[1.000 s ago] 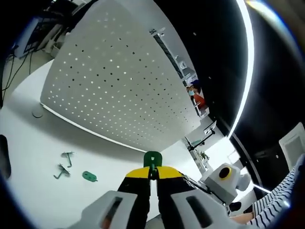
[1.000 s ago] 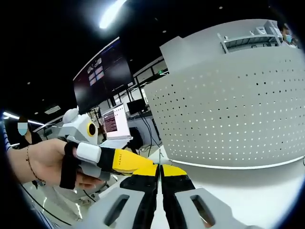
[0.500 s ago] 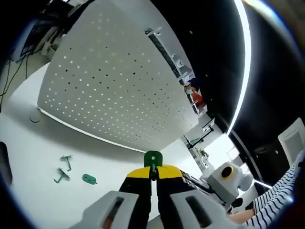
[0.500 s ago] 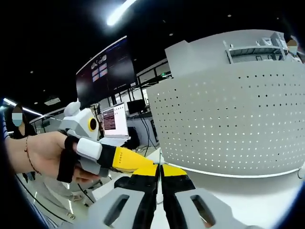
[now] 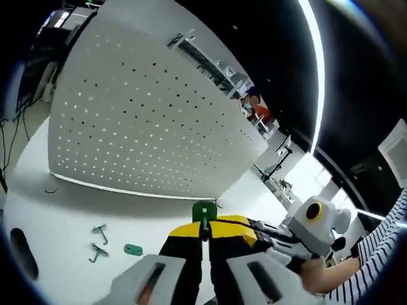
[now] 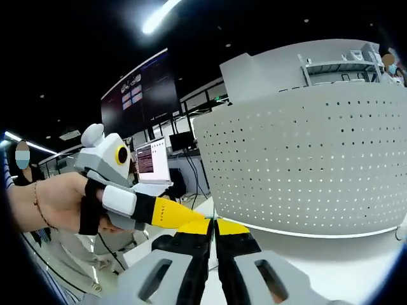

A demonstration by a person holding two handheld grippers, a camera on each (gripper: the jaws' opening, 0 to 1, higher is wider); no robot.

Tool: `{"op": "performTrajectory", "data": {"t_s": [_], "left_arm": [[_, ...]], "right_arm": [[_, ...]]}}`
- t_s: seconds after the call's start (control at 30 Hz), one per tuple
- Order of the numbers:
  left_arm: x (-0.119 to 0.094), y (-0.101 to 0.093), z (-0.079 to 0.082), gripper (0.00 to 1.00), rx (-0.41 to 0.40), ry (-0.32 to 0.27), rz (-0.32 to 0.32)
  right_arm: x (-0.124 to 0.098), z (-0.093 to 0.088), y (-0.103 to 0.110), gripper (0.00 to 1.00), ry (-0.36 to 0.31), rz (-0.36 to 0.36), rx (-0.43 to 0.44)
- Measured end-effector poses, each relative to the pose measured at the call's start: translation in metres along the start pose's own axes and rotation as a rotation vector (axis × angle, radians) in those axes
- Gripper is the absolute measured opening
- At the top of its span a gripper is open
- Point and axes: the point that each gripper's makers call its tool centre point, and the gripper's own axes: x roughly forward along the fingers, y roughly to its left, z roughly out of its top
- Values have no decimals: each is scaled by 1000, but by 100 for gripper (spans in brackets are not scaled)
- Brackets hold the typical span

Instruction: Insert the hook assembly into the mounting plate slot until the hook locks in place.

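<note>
My left gripper (image 5: 204,230) is shut on a small green mounting plate (image 5: 204,210) that sticks up past its yellow tips. My right gripper (image 5: 236,224) reaches in from the right, its yellow tips meeting the left ones just beside the plate. In the right gripper view my right gripper (image 6: 213,227) is shut on a thin hook wire (image 6: 213,211) that pokes up between its tips. There the left gripper (image 6: 166,215), held in a hand (image 6: 54,204), comes in from the left and touches those tips. Both are held in the air in front of the white pegboard (image 5: 146,121).
On the white table lie two loose green hooks (image 5: 99,232) (image 5: 96,253) and a spare green plate (image 5: 133,250). A dark object (image 5: 20,245) sits at the left edge. The pegboard (image 6: 305,165) curves across the back, with monitors (image 6: 152,162) behind the hand.
The left view has swung and rolled, so the pegboard and table parts have shifted. The right gripper now sits closer against the left gripper's tips. Both stay shut.
</note>
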Motion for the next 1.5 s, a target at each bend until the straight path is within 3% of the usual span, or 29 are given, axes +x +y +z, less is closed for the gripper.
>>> {"op": "performTrajectory", "data": {"t_s": [0.23,0.5,0.6,0.77,0.83,0.93,1.07,1.2,1.5], "left_arm": [[0,5,5,1,115,0,70],[0,14,24,1,213,-44,152],[-1,17,32,1,239,-72,178],[-1,22,45,1,260,-128,216],[-1,22,51,1,300,-164,238],[-3,26,58,1,348,-197,283],[2,29,57,1,375,-180,294],[0,32,65,1,383,-216,316],[-8,46,85,1,403,-281,396]], "right_arm": [[-6,6,-5,6,2,-11,23],[-26,1,-31,16,18,-96,-10],[-39,-4,-44,18,40,-142,-62],[-66,-22,-68,29,86,-229,-98],[-76,-24,-79,41,71,-287,-114],[-92,-34,-85,49,92,-319,-134],[-108,-46,-93,56,109,-360,-132],[-122,-61,-101,74,155,-415,-147],[-146,-102,-103,80,252,-443,-121]]}}
